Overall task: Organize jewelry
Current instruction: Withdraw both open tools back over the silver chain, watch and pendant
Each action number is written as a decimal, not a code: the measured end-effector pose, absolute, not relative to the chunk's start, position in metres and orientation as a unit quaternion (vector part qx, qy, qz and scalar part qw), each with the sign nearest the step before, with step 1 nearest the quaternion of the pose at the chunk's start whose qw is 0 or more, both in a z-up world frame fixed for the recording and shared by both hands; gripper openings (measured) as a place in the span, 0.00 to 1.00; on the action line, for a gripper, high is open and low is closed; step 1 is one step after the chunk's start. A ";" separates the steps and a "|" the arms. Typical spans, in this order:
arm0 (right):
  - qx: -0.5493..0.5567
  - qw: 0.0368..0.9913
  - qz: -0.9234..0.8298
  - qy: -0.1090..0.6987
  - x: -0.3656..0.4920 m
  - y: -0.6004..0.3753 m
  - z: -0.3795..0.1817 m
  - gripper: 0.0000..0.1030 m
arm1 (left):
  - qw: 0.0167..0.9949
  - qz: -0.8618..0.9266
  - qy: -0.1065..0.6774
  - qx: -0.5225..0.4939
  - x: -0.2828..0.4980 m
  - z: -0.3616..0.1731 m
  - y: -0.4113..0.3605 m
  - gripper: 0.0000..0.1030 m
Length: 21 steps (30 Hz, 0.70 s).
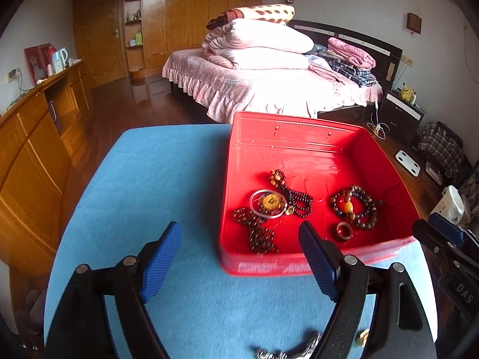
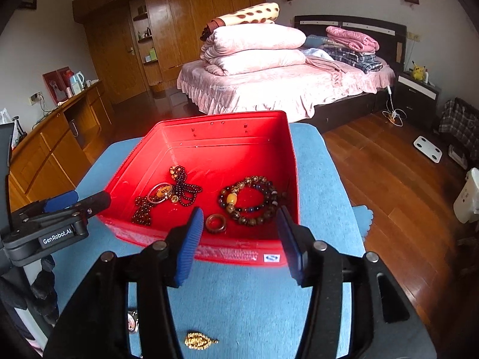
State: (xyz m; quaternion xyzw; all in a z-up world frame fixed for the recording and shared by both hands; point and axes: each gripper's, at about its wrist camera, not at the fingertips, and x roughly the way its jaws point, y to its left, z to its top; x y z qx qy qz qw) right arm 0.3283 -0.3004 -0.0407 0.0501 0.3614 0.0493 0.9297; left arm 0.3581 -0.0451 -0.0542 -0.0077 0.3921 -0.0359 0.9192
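Observation:
A red tray sits on a blue mat. In it lie a brown bead bracelet, a brown ring, dark bead strands and a clear bangle around a yellow pendant. My left gripper is open and empty at the tray's near edge. My right gripper is open and empty over the tray's near wall. A gold brooch and a silvery piece lie on the mat below the grippers.
A pink bed with stacked quilts stands beyond the mat. A wooden cabinet runs along the left. Wooden floor with a white scale lies to the right. The left gripper shows in the right wrist view.

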 end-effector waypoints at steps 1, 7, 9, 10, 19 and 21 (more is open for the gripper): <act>0.051 0.930 0.052 0.360 0.321 -0.301 -0.040 0.49 | 0.920 -0.035 0.390 -0.008 0.352 -0.055 -0.043 0.78; 0.048 0.928 0.059 0.364 0.289 -0.296 -0.046 0.50 | 0.919 -0.038 0.392 -0.004 0.323 -0.060 -0.036 0.79; 0.048 0.926 0.062 0.368 0.282 -0.294 -0.049 0.50 | 0.919 -0.038 0.392 -0.003 0.314 -0.062 -0.034 0.79; 0.047 0.925 0.063 0.371 0.277 -0.292 -0.052 0.50 | 0.919 -0.037 0.392 -0.003 0.310 -0.063 -0.033 0.79; 0.050 0.913 0.087 0.396 0.232 -0.272 -0.074 0.50 | 0.912 -0.033 0.409 0.003 0.271 -0.084 -0.027 0.79; 0.050 0.909 0.096 0.402 0.222 -0.266 -0.078 0.54 | 0.909 -0.035 0.414 0.004 0.262 -0.091 -0.026 0.79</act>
